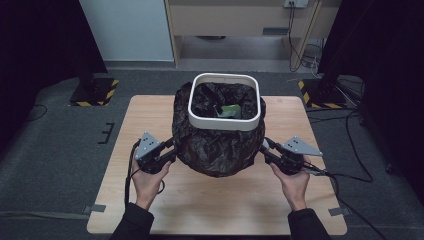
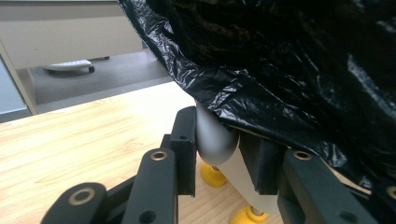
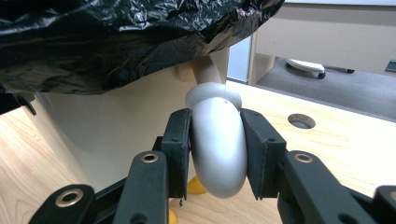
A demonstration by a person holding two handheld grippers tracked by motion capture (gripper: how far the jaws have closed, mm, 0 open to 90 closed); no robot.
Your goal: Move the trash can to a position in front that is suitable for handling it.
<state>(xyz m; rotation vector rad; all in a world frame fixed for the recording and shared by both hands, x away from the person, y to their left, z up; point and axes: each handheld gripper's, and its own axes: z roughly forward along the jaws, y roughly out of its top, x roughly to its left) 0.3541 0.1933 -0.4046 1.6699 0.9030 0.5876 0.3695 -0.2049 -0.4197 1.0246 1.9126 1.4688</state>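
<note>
Near edge: left gripper (image 1: 172, 148) and right gripper (image 1: 266, 148), jaws part-closed, each clamp a grey side handle (image 3: 218, 149) of the white bin (image 1: 225, 121), mid-counter (image 1: 150, 210), black liner (image 1: 220, 145) draped over it. Likely step: shifting the bin two-handed. Next move wants even, level motion; green scrap (image 1: 231, 111) inside.

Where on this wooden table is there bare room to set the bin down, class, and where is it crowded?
Free: the near strip of the table between the two forearms, and the bare left side beyond the left gripper. Crowded: the middle, where the bin in its black bag sits, with the right gripper shut on its grey handle.
</note>
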